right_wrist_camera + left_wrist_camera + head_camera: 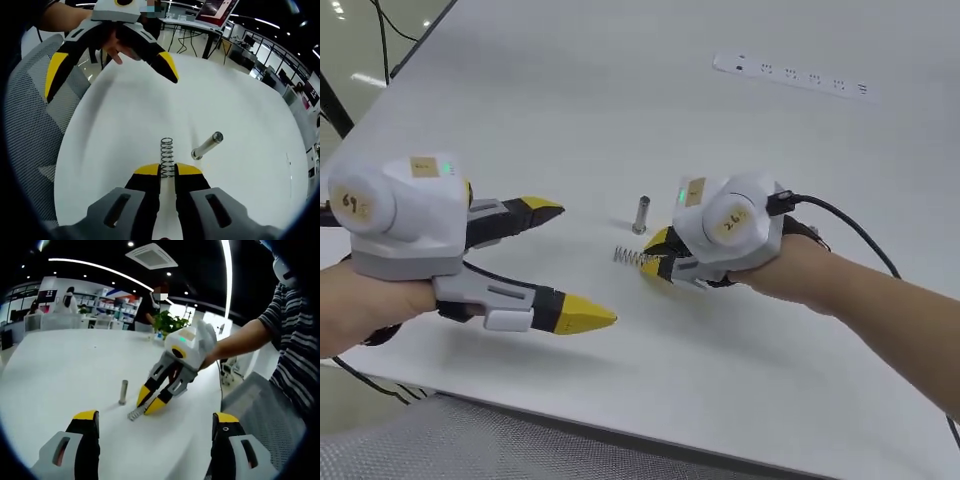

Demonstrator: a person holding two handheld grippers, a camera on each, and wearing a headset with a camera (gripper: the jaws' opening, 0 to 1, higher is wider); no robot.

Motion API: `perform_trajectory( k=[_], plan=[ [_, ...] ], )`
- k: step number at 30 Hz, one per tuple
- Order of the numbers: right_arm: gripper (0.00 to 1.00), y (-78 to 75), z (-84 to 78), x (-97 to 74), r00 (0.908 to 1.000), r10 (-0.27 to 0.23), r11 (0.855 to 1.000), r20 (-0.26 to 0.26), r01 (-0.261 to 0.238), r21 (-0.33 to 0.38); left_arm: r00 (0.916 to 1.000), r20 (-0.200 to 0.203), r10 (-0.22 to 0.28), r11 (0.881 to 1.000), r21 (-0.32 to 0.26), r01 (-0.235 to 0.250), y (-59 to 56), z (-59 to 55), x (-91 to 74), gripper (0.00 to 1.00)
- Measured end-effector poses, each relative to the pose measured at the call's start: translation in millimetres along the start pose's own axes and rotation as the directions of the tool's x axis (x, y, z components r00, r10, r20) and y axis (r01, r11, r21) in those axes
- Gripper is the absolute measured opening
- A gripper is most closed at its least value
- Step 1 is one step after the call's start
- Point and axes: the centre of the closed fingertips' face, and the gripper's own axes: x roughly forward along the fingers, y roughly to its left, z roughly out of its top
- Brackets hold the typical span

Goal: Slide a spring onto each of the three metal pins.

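Nearest the viewer, the left gripper (580, 262) is held in a hand above the near edge of the white worktop (620, 90), toward its left side. Its two yellow-tipped jaws are spread wide apart, with nothing between them, and they point to the right.

Across from it, the right gripper (655, 255) is held low over the worktop, further in from the near edge. Its jaws are pressed almost together, pinching one end of a small wire spring (628, 257). The rest of the spring sticks out past the tips toward the left gripper. Whether the spring touches the surface cannot be told.

Just beyond the spring, a short metal pin (642, 214) stands upright on the worktop, apart from the spring and both grippers.

Near the far right corner lies a white power strip (790, 75).
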Motion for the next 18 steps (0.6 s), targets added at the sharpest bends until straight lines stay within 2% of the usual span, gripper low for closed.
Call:
perform_trajectory(
  k=[5,9,18],
  plan=[
    [0.08,0.0,1.9,-11.9,0.9998,-0.006,1.0,0.021,0.006,0.011,0.9999,0.002,-0.012,1.0,-0.002,0.012,-4.5,1.3,2.5,0.89],
    [0.08,2.1,0.4,-26.7,0.9994,-0.012,1.0,0.034,0.012,0.016,0.9995,-0.002,-0.033,0.999,0.009,0.033,-11.3,2.7,6.2,0.89],
    [0.08,4.9,0.4,-59.4,0.9965,-0.045,0.999,0.071,0.043,0.029,0.9974,-0.011,-0.072,0.997,0.025,0.072,-17.1,8.4,15.4,0.87]
  ],
)
